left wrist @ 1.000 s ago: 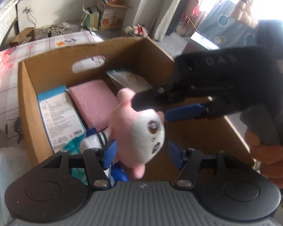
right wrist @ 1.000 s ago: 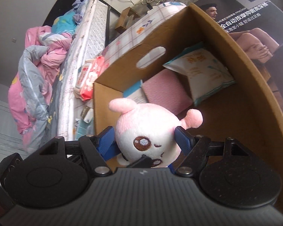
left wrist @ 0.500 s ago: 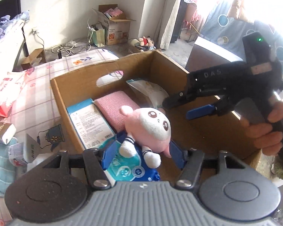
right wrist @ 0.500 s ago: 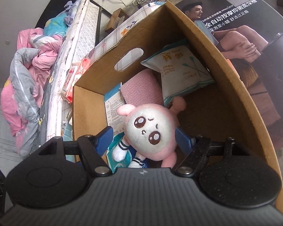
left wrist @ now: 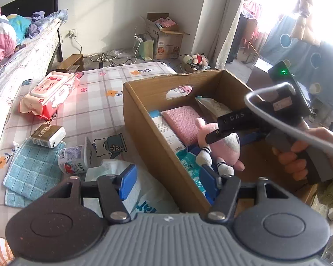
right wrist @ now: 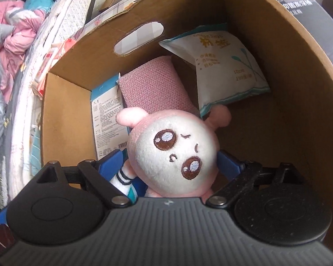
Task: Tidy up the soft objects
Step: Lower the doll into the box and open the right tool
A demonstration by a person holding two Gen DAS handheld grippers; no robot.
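A pink plush toy with a white face (right wrist: 174, 150) lies inside the brown cardboard box (right wrist: 299, 102); it also shows in the left wrist view (left wrist: 222, 148). My right gripper (right wrist: 169, 164) is down in the box with its blue pads on either side of the plush head, apparently still gripping it; in the left wrist view it reaches in from the right (left wrist: 233, 130). My left gripper (left wrist: 167, 180) is open and empty, straddling the box's near left wall (left wrist: 157, 146).
In the box lie a pink knit pouch (right wrist: 153, 88), a white cotton-swab bag (right wrist: 224, 66), a blue-white carton (right wrist: 106, 122) and a blue wipes pack (left wrist: 188, 161). On the checked bedspread lie a red wipes pack (left wrist: 48, 93), a blue cloth (left wrist: 31, 170), a small carton (left wrist: 47, 136) and a white bag (left wrist: 133, 188).
My left gripper has pulled back and left, out of the box. My right gripper lowered the plush deeper into the box onto the blue pack.
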